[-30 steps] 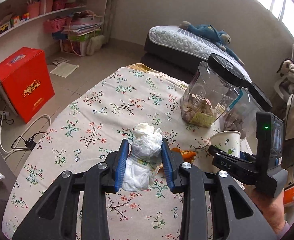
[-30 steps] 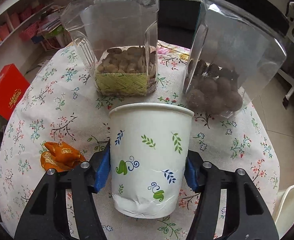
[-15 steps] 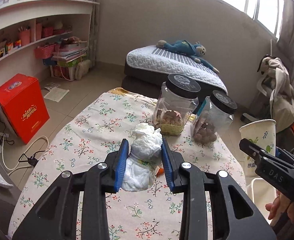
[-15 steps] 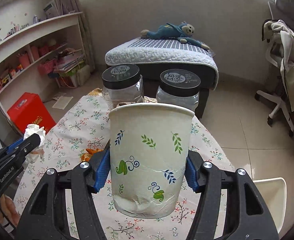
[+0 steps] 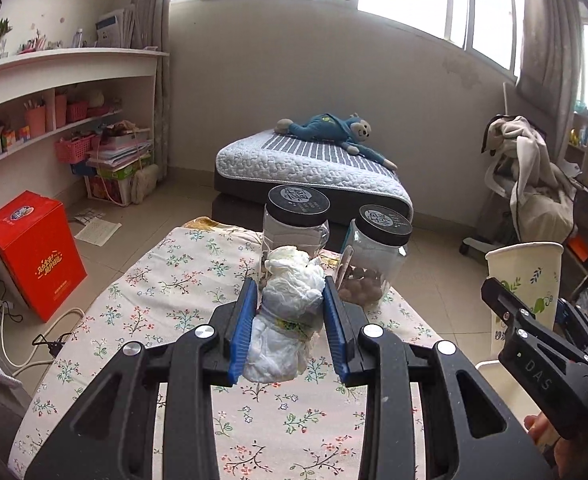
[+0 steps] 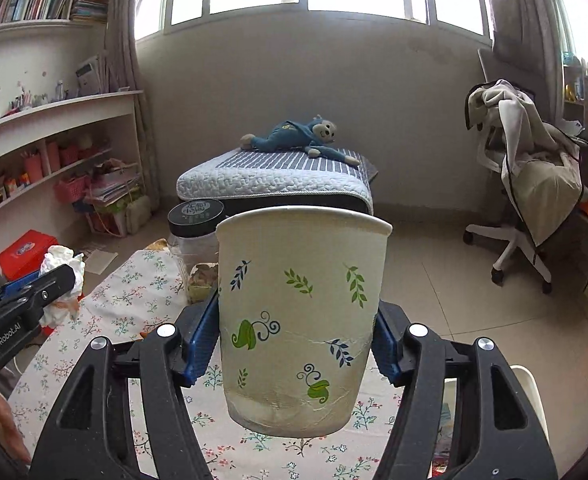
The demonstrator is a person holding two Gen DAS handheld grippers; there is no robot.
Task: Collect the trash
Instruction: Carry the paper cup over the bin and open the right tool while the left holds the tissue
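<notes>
My left gripper (image 5: 290,320) is shut on a crumpled white tissue wad (image 5: 288,312) and holds it above the floral tablecloth (image 5: 166,300). My right gripper (image 6: 295,340) is shut on a white paper cup with leaf prints (image 6: 299,320), held upright above the table's right side. In the left wrist view the cup (image 5: 523,280) and right gripper show at the right. In the right wrist view the tissue (image 6: 60,268) and left gripper show at the left.
Two clear jars with black lids (image 5: 297,224) (image 5: 379,252) stand at the table's far end. A white bin rim (image 5: 505,380) shows beside the table's right edge. A red box (image 5: 34,248), shelves, a bed and a draped chair (image 6: 533,184) surround the table.
Both grippers have risen and pulled back from the table with the tissue and the cup. The jars now look farther away and lower.
</notes>
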